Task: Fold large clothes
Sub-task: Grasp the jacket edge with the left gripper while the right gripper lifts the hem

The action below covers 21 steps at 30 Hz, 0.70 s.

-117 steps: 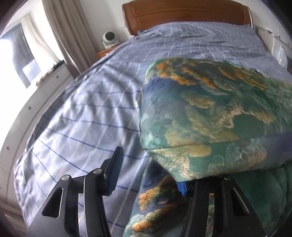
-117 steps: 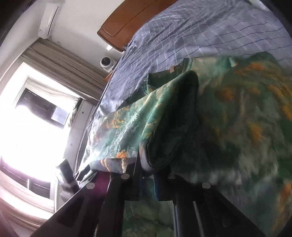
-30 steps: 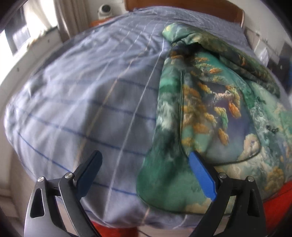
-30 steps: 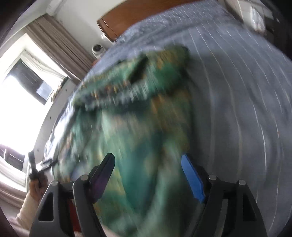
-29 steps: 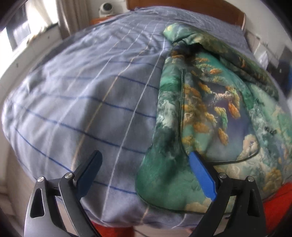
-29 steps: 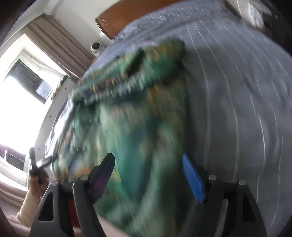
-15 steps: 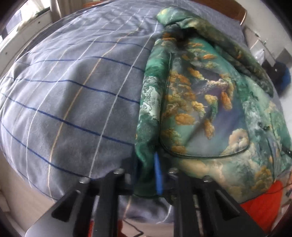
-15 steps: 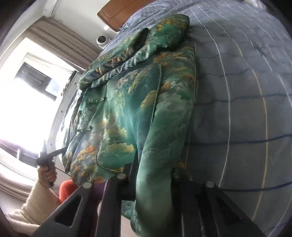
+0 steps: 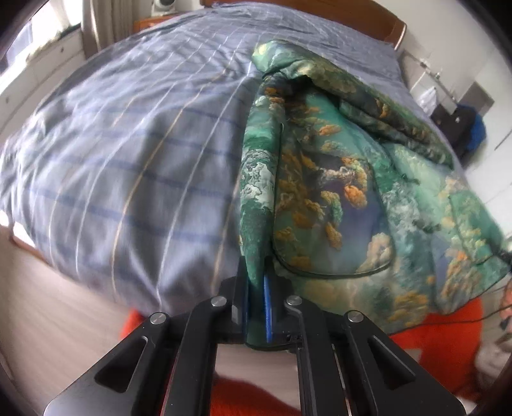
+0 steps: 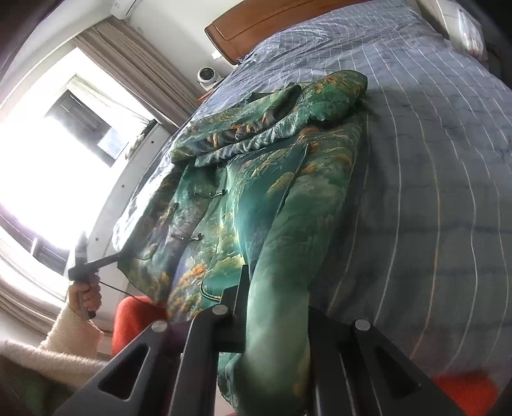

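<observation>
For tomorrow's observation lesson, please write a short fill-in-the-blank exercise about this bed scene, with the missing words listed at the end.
1. The green patterned jacket lies on a ____ with a checked blue cover.
2. The left gripper is ____ on the jacket's hem.
3. The headboard is made of ____.
4. The right gripper grips the jacket's ____ edge.

Missing words: bed; shut; wood; bottom
</observation>
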Motion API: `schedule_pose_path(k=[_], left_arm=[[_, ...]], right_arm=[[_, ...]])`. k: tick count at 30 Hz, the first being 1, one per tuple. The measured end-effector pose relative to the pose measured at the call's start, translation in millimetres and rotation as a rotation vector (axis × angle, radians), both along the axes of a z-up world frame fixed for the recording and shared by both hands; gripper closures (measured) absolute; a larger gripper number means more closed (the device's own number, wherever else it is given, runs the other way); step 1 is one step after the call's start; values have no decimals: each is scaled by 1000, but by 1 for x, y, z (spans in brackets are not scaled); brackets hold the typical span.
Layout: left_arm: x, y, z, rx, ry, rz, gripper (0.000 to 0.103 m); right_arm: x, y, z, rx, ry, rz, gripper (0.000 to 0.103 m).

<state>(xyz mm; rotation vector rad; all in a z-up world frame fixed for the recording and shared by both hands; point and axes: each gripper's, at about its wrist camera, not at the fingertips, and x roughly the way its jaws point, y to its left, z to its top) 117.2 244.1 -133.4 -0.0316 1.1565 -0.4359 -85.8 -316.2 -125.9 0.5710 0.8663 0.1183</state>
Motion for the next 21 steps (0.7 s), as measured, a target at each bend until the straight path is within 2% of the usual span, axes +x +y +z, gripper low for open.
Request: schedule_pose_path(k=[4, 7, 9, 12, 16, 19, 21], left_arm=[[-1, 21, 23, -184, 61, 71, 99], [27, 18, 56, -278, 19, 101, 99], [53, 4, 80, -303, -24, 88, 99], [110, -36, 115, -271, -114, 50, 98], [213, -91, 122, -245, -121, 66, 99], [282, -125, 113, -223, -91, 110, 99], [313, -144, 104, -193, -79, 136, 99]], right_arm=[[-21, -8, 2, 122, 2, -24, 93], [-3, -28, 17, 218, -43, -34, 93], [16, -41, 32, 247, -84, -35, 93], [61, -62, 60, 271, -143, -32, 93], [130, -99, 78, 273, -171, -71, 94], [189, -136, 67, 307, -134, -141, 94], [226, -164, 48, 324, -87, -207, 94]])
